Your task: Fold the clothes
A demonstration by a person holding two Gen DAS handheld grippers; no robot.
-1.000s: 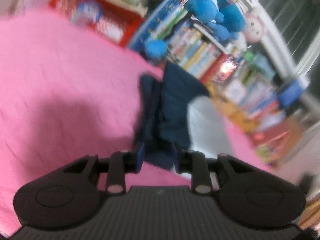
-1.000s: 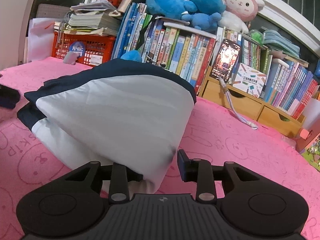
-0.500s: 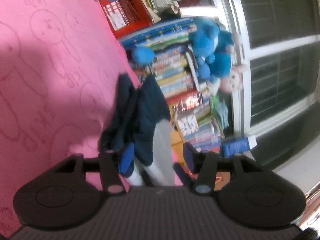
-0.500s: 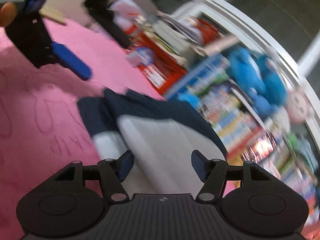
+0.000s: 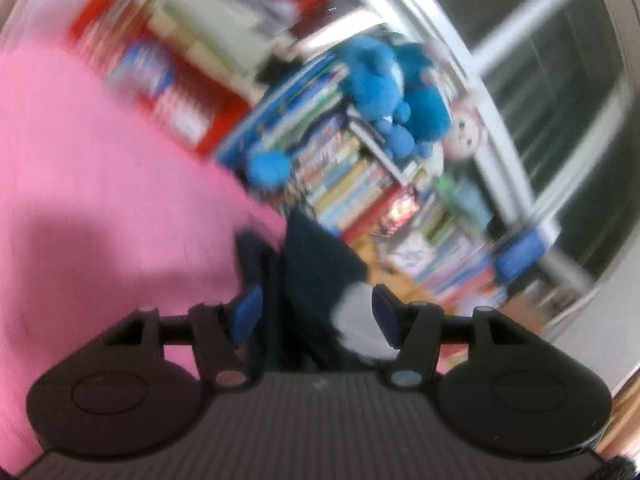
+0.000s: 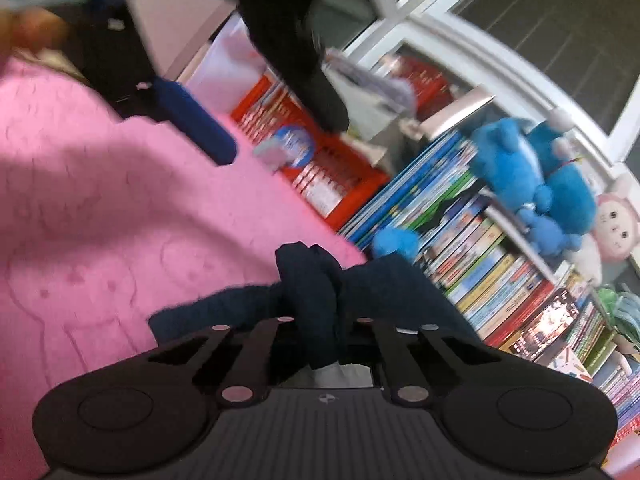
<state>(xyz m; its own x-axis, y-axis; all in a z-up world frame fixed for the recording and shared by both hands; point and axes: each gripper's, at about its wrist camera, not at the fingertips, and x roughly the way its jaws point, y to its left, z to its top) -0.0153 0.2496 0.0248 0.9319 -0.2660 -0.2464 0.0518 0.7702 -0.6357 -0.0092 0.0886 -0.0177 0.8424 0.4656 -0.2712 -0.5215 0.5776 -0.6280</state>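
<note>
Pink blanket (image 6: 100, 208) lies open beside bunched navy garment (image 6: 312, 292).

We've got matte black ribbed gripper (image 6: 316, 332) bodies, round pivot discs, silver screws, and blue pads (image 5: 246, 314).

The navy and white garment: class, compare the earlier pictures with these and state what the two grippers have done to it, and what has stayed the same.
The right gripper, open around the white fold a second ago, has rolled and shut on the garment's navy edge. The left gripper, then closed on the navy fabric, has let go; its jaws are opening with cloth between them. The garment remains on the pink blanket before the bookshelf.
</note>
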